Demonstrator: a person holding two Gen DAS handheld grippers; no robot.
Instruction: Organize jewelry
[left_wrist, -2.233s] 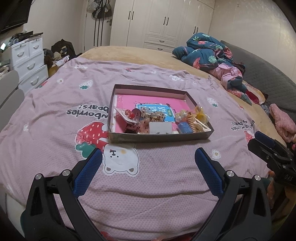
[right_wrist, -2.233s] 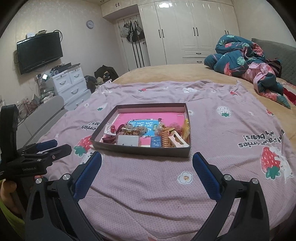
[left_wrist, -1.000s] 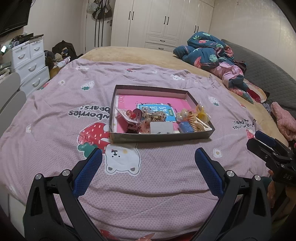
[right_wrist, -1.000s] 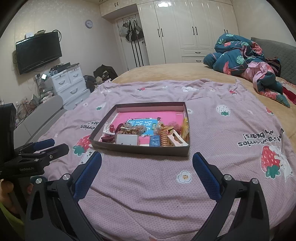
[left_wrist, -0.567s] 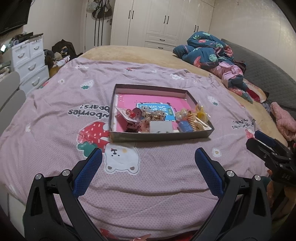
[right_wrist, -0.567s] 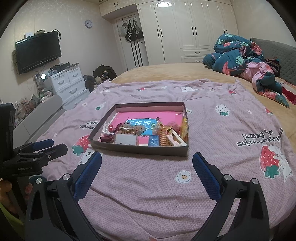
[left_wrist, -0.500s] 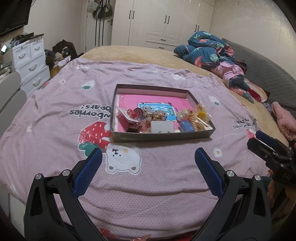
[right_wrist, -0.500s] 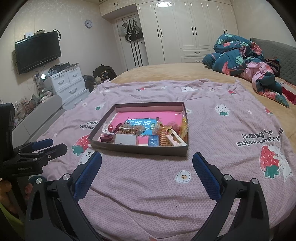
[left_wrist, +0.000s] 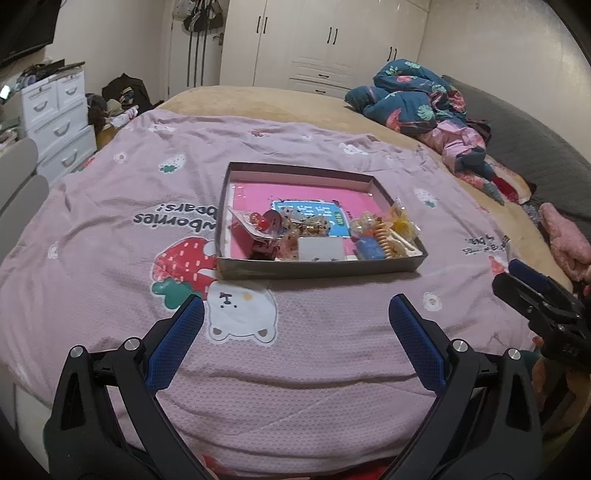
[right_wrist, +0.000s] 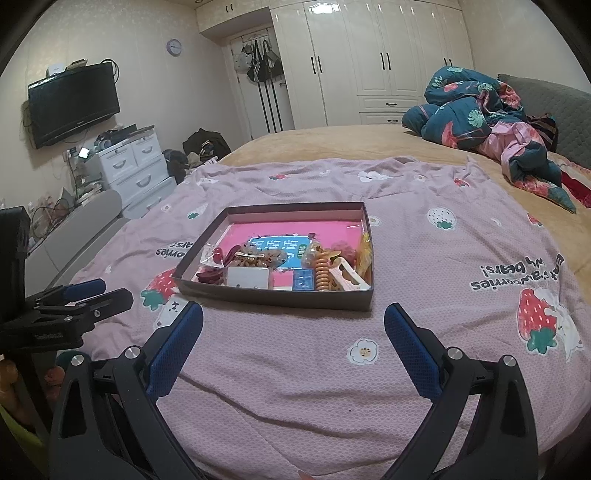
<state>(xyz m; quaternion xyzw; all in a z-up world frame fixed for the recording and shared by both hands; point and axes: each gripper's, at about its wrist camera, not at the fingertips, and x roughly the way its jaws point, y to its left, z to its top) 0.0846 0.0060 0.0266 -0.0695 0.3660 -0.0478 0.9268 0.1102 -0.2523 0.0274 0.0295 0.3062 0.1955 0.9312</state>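
A shallow cardboard tray (left_wrist: 317, 266) of jumbled jewelry (left_wrist: 306, 230) sits on a pink bedspread (left_wrist: 303, 350) printed "berries bears!", well ahead of the left gripper (left_wrist: 295, 317) and right gripper (right_wrist: 293, 321), both spread wide and holding nothing above the cloth.

A shallow cardboard box (left_wrist: 321, 267) is sitting on the bedspread (left_wrist: 110, 236) at twelve o'clock from the left gripper (left_wrist: 295, 314), well apart from it. Hair clips and trinkets (left_wrist: 314, 232) are lying in the box's near half. A bundled quilt (left_wrist: 413, 99) is lying at two o'clock behind the box, a drawer unit (left_wrist: 55, 114) standing at ten o'clock beside the bed. The right gripper (left_wrist: 532, 291) is sitting at three o'clock.
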